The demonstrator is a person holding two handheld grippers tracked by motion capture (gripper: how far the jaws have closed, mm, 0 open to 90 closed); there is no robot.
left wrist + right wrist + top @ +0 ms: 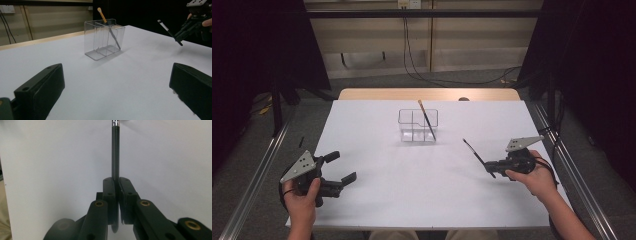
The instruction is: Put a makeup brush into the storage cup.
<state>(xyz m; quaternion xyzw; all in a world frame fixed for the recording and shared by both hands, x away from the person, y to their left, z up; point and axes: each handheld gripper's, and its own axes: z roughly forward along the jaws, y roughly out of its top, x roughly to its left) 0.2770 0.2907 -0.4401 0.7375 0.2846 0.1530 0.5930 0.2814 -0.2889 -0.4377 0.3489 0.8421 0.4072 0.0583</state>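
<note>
Nearest the person's edge of the counter (377, 200), the left gripper (343, 169) sat low by the near left corner with its jaws spread wide and nothing between them, pointing in toward the middle. Over on the right side, a little farther in, the right gripper (488, 169) had its jaws pressed together on a thin black pen (476, 155), pinching it near one end so that most of the shaft stuck out up and away, toward the centre, clear of the surface. Beyond both, about mid-counter toward the far edge, stood the clear divided holder (418, 125), and one orange-handled brush (426, 117) already leaned in its right-hand compartment. So, as I read it, the pick-up was done and the carry was in hand. The next move looked to call for swinging that pen over the holder, tipping it nearer upright, and lowering its free end into a compartment before letting go, minding the brush already there.
</note>
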